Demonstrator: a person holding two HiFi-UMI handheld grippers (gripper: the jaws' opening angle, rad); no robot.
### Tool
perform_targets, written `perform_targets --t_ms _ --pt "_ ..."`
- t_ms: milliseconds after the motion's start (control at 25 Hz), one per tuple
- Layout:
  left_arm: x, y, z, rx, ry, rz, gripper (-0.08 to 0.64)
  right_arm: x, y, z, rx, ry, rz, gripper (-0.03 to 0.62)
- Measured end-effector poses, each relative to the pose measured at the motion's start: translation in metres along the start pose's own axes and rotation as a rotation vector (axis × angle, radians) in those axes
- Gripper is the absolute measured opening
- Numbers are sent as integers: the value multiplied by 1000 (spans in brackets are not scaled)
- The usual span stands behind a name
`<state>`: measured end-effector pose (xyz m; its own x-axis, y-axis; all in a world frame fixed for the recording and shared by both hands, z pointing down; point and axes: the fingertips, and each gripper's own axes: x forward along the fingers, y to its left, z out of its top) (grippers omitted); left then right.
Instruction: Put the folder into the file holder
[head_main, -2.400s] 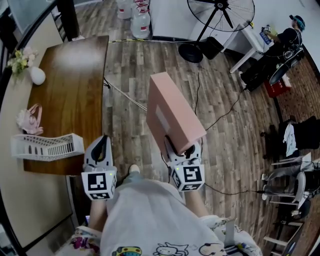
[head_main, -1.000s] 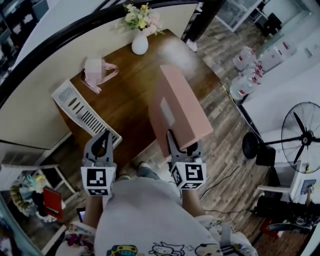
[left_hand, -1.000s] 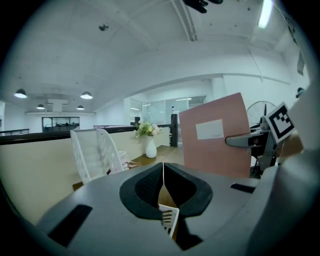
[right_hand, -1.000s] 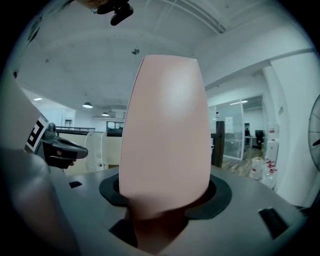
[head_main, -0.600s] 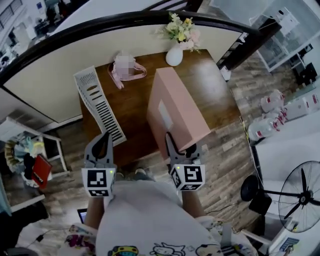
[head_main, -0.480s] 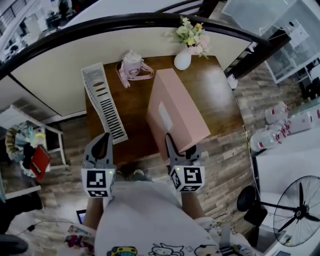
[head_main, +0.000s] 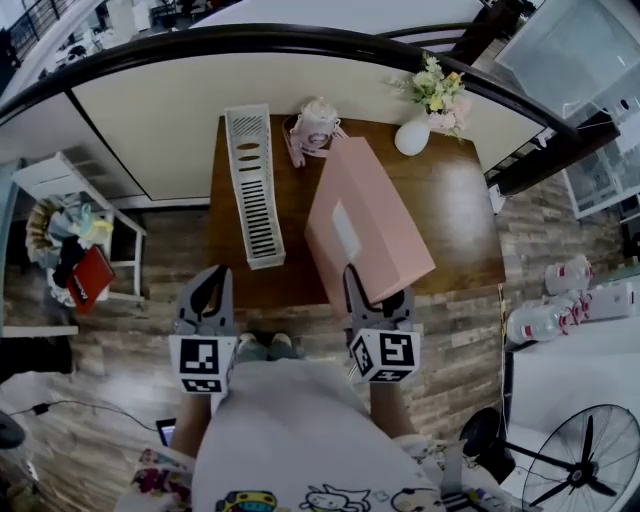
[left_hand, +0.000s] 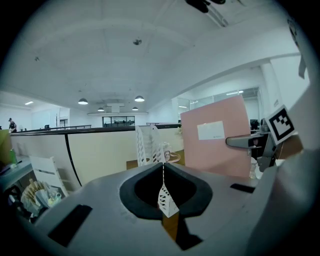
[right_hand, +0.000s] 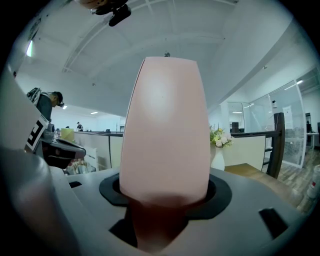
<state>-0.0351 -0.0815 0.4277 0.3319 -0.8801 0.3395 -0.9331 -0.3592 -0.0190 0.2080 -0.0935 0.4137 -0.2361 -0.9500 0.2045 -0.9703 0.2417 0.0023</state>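
Note:
The pink folder (head_main: 365, 225) stands up from my right gripper (head_main: 378, 290), which is shut on its lower edge; it fills the right gripper view (right_hand: 165, 125) and shows at the right of the left gripper view (left_hand: 215, 137). The white slotted file holder (head_main: 250, 185) lies on the brown table (head_main: 450, 220), left of the folder and ahead of my left gripper (head_main: 212, 272). That gripper is shut and holds nothing. In the left gripper view, the file holder (left_hand: 148, 145) stands beyond the closed jaws. Both grippers hang short of the table's near edge.
A white vase with flowers (head_main: 415, 135) and a small pink bag (head_main: 315, 125) sit at the table's far side, against a cream partition (head_main: 150, 110). A white rack with clothes (head_main: 70, 250) stands left. Water bottles (head_main: 560, 310) and a fan (head_main: 570, 460) are on the floor at right.
The person has turned toward the table, which now lies straight ahead with the file holder running lengthwise. Both grippers keep their pose, the right still holding the folder.

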Motion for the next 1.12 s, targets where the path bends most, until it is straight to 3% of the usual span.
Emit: perform_targets --t_ms 560,1120 --pt "-34 25 -21 -11 33 -3 9 -6 39 7 -17 -6 2 268" --pt "-47 24 -29 -37 31 -21 9 -17 56 47 -35 -88 9 268"
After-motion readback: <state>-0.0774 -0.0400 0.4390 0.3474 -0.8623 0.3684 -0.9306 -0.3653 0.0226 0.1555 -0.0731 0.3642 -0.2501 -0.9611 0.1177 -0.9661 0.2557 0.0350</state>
